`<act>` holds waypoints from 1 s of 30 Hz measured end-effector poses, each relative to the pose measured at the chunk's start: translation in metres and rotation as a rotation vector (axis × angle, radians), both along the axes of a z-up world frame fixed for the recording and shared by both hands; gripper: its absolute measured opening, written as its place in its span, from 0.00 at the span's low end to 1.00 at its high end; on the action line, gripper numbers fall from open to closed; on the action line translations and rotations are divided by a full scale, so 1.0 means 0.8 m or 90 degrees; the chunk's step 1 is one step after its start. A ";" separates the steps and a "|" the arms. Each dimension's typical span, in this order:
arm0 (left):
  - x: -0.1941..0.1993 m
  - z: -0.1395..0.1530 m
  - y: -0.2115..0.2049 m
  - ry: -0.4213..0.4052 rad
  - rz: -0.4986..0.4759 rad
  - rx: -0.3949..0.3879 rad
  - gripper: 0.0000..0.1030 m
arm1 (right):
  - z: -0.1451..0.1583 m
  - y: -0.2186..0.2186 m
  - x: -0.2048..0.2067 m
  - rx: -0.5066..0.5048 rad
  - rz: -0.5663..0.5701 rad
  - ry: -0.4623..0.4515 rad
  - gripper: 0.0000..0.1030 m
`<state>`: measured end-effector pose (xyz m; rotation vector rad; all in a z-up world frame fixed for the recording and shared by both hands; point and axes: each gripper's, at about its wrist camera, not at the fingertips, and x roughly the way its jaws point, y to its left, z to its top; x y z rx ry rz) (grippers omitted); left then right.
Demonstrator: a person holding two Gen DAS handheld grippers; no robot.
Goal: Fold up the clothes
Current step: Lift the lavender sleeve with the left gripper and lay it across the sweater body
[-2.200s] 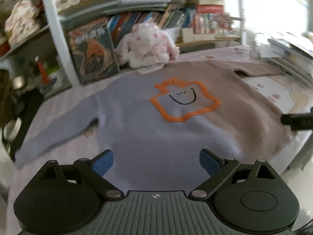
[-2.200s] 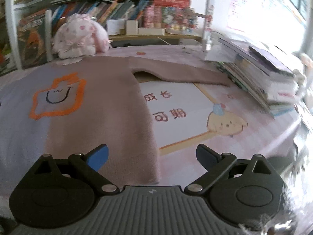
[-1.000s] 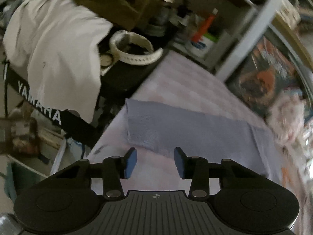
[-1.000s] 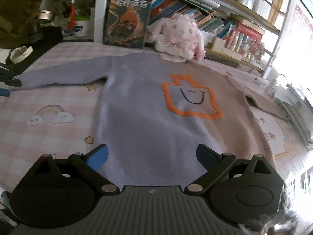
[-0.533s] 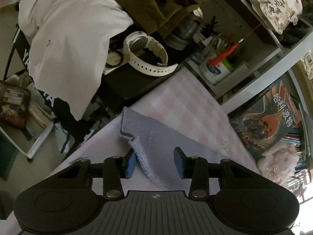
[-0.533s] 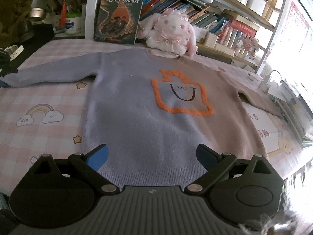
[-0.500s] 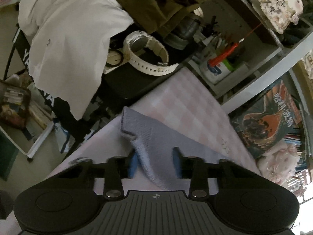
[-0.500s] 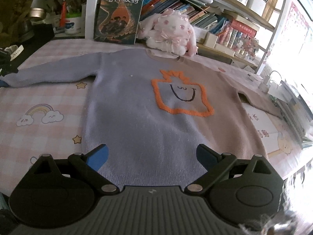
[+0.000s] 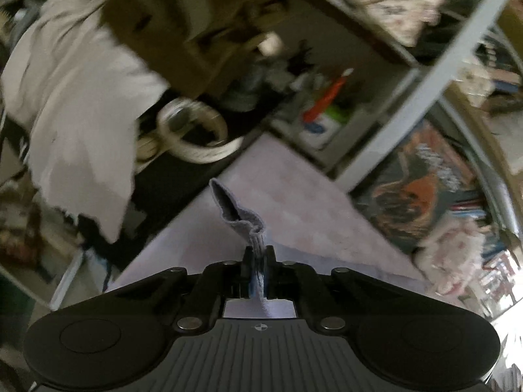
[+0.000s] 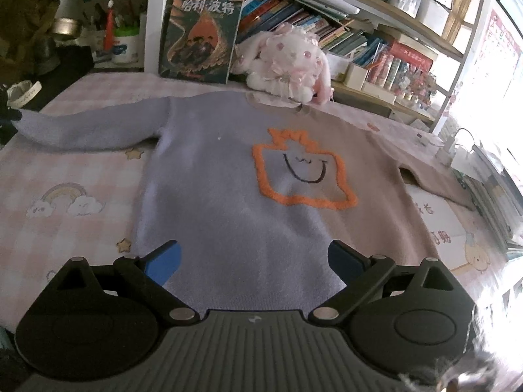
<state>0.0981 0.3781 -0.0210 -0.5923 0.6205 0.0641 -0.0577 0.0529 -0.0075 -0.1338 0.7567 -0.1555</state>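
At table's edge, left gripper pinches sweater cuff; right gripper gapes.

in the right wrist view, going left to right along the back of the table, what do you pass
white pen cup with green band → dark upright book with orange flame cover → pink and white plush rabbit → row of red-spined books on the low shelf

Sweater hem hidden behind right gripper.

Left gripper clamped; right gripper spread wide.
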 end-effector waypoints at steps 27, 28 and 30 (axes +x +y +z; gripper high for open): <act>0.086 0.061 -0.492 -0.084 -0.138 0.163 0.03 | -0.019 -0.327 0.044 0.135 0.148 0.065 0.91; 0.091 0.056 -0.503 -0.079 -0.142 0.165 0.03 | -0.019 -0.334 0.043 0.136 0.148 0.067 0.91; 0.100 0.047 -0.522 -0.069 -0.145 0.166 0.03 | -0.022 -0.348 0.044 0.136 0.144 0.071 0.91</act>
